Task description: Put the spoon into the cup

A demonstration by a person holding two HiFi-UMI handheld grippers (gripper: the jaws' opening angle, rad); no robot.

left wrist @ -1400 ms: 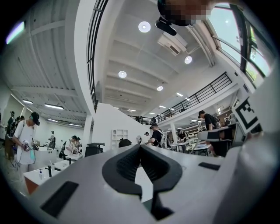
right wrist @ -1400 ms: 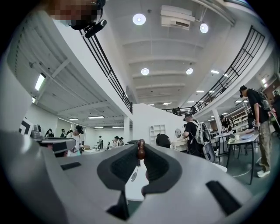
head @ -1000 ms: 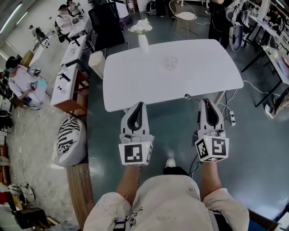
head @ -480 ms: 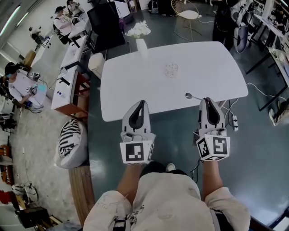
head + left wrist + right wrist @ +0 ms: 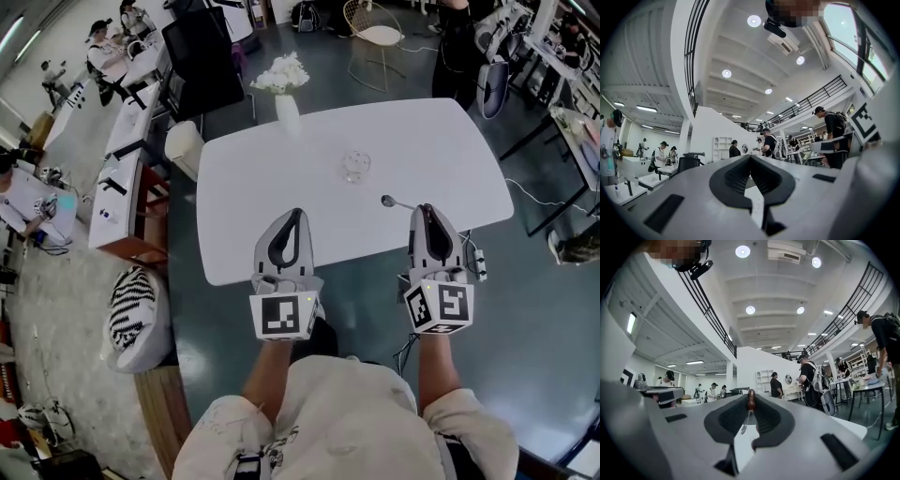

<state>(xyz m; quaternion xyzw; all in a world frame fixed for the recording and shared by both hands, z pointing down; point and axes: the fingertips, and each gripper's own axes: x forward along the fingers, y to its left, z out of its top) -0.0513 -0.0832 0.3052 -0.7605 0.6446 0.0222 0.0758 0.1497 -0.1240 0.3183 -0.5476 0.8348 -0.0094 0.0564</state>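
A clear glass cup (image 5: pixel 355 167) stands near the middle of the white table (image 5: pixel 253 187). My right gripper (image 5: pixel 427 208) hovers over the table's near right edge, shut on a small metal spoon (image 5: pixel 398 202) whose bowl sticks out to the left of the jaw tips. In the right gripper view the spoon (image 5: pixel 750 401) shows as a brown end pinched at the tips of the right gripper (image 5: pixel 751 397), with a thin stem hanging below. My left gripper (image 5: pixel 296 214) is over the near edge left of the cup, shut and empty; the left gripper (image 5: pixel 750 158) has its tips together.
A white vase with white flowers (image 5: pixel 286 103) stands at the table's far left edge. A black chair (image 5: pixel 202 61) and a wire chair (image 5: pixel 375 33) lie beyond the table. Workbenches with people line the left. A power strip and cables (image 5: pixel 478 267) hang by the table's near right corner.
The person has stepped toward the table, so both grippers now reach over its near edge. The spoon stays in the right gripper. The cup has not moved on the table.
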